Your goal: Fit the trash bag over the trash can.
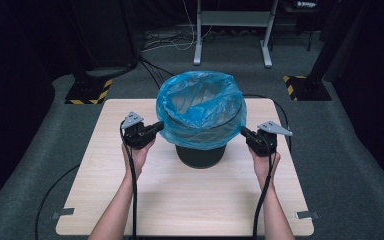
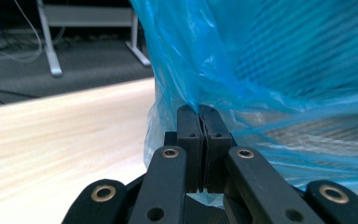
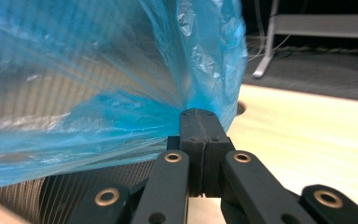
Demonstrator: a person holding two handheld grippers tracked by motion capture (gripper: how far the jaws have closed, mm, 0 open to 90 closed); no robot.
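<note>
Blue bag lined dark bin at frame centre, on wooden table. Left gripper, centre-left, jaws pressed together on bag film. Right gripper, centre-right, likewise pinched bag's opposite side.

Blue plastic bag, thin and crinkled, draped over the rim of a dark ribbed bin. Bin upright, mid-counter. Bag mouth open, edges pulled outward both sides.
</note>
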